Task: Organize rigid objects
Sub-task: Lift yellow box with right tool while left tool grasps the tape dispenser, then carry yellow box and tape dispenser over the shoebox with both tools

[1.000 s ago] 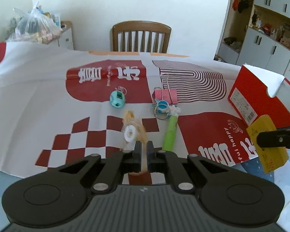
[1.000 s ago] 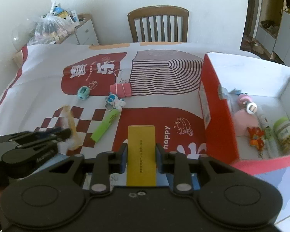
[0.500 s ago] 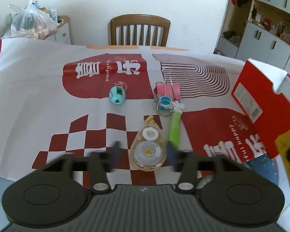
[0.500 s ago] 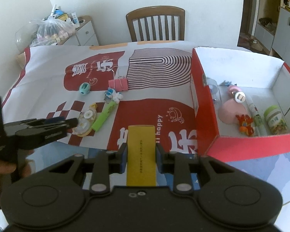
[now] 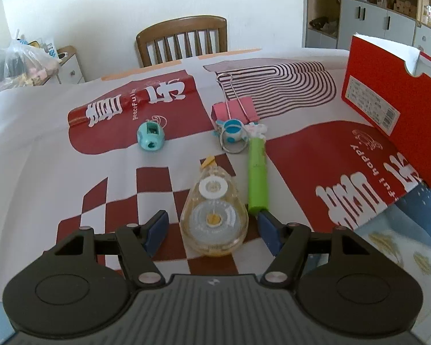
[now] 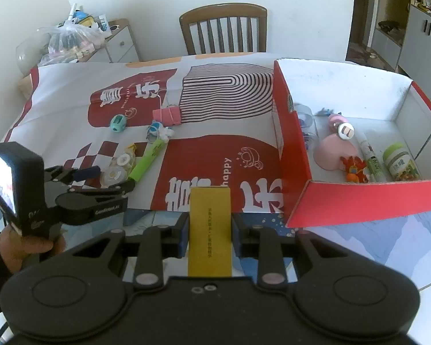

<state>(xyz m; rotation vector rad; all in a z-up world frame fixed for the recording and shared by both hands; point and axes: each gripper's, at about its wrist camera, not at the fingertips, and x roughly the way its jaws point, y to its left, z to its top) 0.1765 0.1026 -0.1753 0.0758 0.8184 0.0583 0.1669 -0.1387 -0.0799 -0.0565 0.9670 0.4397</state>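
Your table (image 6: 359, 258) carries a red and white printed cloth (image 5: 43, 132), and everything below is placed against the red box (image 6: 298, 201) standing open at the cloth's right edge. Inside the box lie a pink dome-shaped piece (image 6: 332, 153), a green-capped jar (image 6: 399, 162), a white pen (image 6: 369, 155) and a small orange figure (image 6: 355, 169), all close together on its white floor. Just outside the box's near-left corner, your right gripper (image 6: 209, 234) has its fingers narrow and clamped on a yellow card (image 6: 209, 224), which stands upright between the pads. Well to the left of the box, your left gripper (image 5: 214, 230) has its jaws opening, with a clear correction tape dispenser (image 5: 214, 218) lying flat on the cloth between the pads and neither pad pressing on it. A green marker (image 5: 257, 178) lies just beside the dispenser on the box side, its near end close to the left gripper's right pad. Beyond the marker, farther from you, a blue keyring charm (image 5: 232, 133) touches a pink binder clip (image 5: 235, 109). A teal pencil sharpener (image 5: 150, 136) sits farthest of all from the box, apart from the rest.
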